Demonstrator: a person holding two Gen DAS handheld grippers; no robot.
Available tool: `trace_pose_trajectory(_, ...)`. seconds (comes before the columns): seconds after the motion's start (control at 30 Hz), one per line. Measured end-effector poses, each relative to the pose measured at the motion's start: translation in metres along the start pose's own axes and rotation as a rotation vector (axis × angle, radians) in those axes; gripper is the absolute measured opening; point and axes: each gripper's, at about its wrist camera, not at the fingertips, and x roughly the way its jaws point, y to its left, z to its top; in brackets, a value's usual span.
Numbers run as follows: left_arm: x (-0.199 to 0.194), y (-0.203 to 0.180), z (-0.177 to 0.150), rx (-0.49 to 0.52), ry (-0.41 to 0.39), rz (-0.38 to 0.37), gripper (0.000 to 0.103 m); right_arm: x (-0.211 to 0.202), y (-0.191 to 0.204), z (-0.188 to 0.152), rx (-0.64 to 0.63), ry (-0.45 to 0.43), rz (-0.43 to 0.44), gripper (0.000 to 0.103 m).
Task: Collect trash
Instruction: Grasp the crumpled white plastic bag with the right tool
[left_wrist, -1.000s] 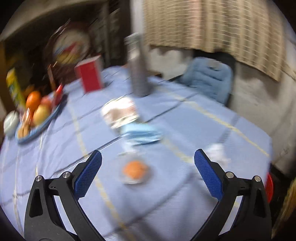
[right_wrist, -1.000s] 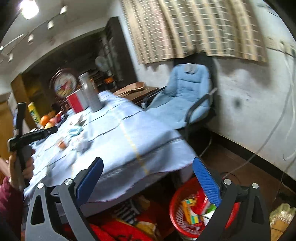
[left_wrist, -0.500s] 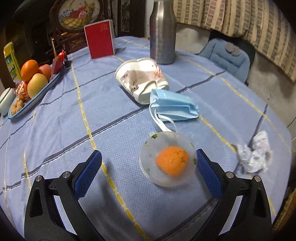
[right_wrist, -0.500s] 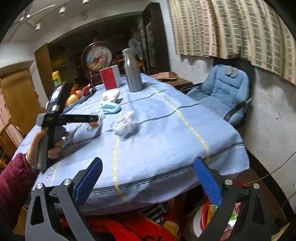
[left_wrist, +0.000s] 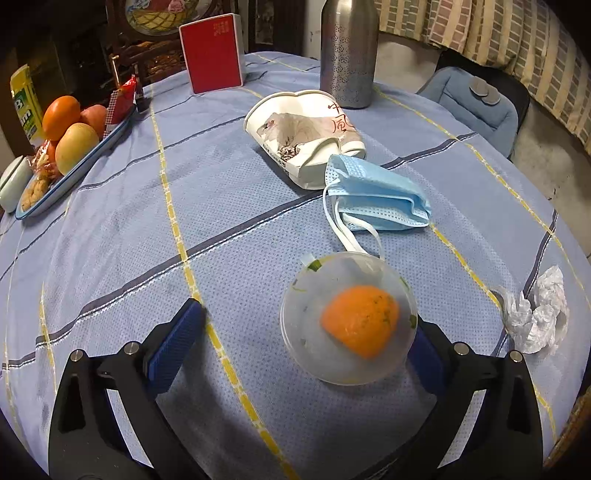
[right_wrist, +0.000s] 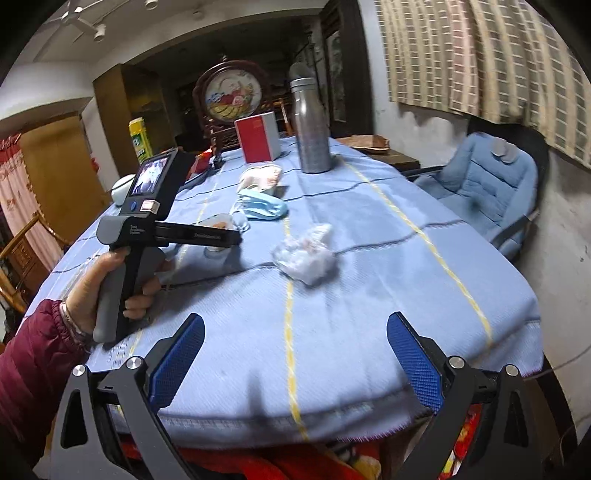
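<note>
A round clear plastic lid (left_wrist: 349, 321) smeared with orange food lies on the blue tablecloth (left_wrist: 184, 206). It sits between the fingers of my open left gripper (left_wrist: 299, 347), close against the right finger. Behind it lie a blue face mask (left_wrist: 376, 192) and a crushed white paper bowl (left_wrist: 306, 133). A crumpled white tissue (left_wrist: 535, 314) rests to the right. In the right wrist view, my right gripper (right_wrist: 295, 362) is open and empty at the table's near edge, with the tissue (right_wrist: 306, 254) ahead of it and the hand-held left gripper (right_wrist: 221, 238) beyond.
A steel bottle (left_wrist: 347, 51) and a red box (left_wrist: 212, 51) stand at the back. A fruit tray (left_wrist: 70, 136) lines the left edge. A blue chair (right_wrist: 487, 184) stands right of the table. A hand in a maroon sleeve (right_wrist: 33, 354) is at the left.
My left gripper moved forward and down until the plastic lid came between its fingers. My right gripper rose from near the floor to the table's edge.
</note>
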Motion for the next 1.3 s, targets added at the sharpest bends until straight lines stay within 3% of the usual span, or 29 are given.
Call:
trace_pose_trajectory(0.63,0.001,0.0,0.001,-0.004,-0.002,0.007,0.098,0.1,0.02,0.058,-0.099,0.074,-0.126,0.096)
trace_pose_trajectory(0.87,0.001,0.0,0.001,-0.003,-0.002,0.007,0.098,0.118,0.017,0.061,-0.086,0.157,-0.128,0.089)
trace_pose_trajectory(1.1,0.001,0.0,0.001,-0.003,-0.002,0.008,0.098,0.118,0.02,0.058,-0.091,0.154,-0.162,0.085)
trace_pose_trajectory(1.13,0.001,0.0,0.001,-0.003,-0.002,0.008,0.098,0.119,0.022,0.057,-0.106,0.153,-0.175,0.082)
trace_pose_trajectory(1.2,0.001,0.0,0.001,-0.003,-0.002,0.007,0.098,0.12,0.025,0.055,-0.125,0.154,-0.201,0.064)
trace_pose_trajectory(1.23,0.001,0.0,0.001,-0.002,-0.002,0.007,0.098,0.12,0.025,0.053,-0.129,0.157,-0.218,0.033)
trace_pose_trajectory(1.27,0.001,-0.001,0.0,-0.003,-0.002,0.008,0.098,0.12,0.025,0.052,-0.132,0.151,-0.236,0.025)
trace_pose_trajectory(1.3,0.001,-0.001,0.0,-0.003,-0.002,0.008,0.098,0.117,0.026,0.052,-0.136,0.132,-0.237,0.025)
